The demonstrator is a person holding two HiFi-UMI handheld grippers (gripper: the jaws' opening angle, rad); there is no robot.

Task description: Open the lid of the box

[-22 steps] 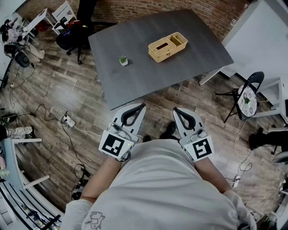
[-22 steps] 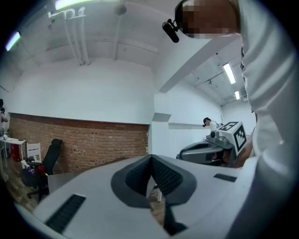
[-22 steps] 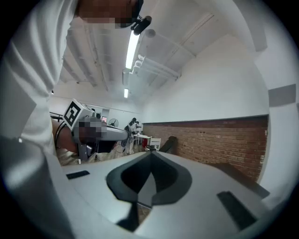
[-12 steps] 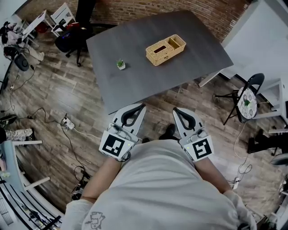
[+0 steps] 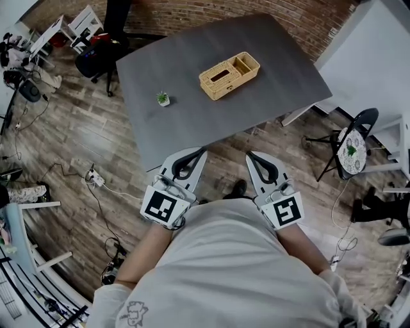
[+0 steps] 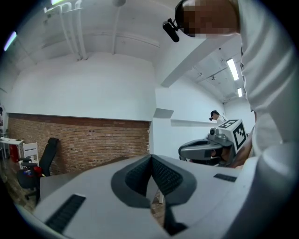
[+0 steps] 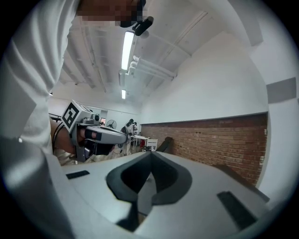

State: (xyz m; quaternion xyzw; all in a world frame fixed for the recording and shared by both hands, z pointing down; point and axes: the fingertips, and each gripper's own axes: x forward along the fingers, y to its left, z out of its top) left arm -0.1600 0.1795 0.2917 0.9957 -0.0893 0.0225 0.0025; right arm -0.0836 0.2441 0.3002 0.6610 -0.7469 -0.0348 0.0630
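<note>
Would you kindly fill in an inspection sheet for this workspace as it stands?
Surface: dark grey table, holding two things.
Job's things: wicker box mid-table, lid apparently on.
Clutter: small potted plant left of the box.
Grippers: left gripper and right gripper shut, empty, short of the table.
Cables: power strip with leads on the floor.
Surroundings: wooden floor, brick wall, office chair, folding chair.

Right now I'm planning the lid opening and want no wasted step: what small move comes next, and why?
Probably step closer and carry the right tongs out toward the wicker box. Both it and the left tongs are shut, empty and held by the body, short of the table's near edge, while the box sits mid-table with its slotted lid down.
</note>
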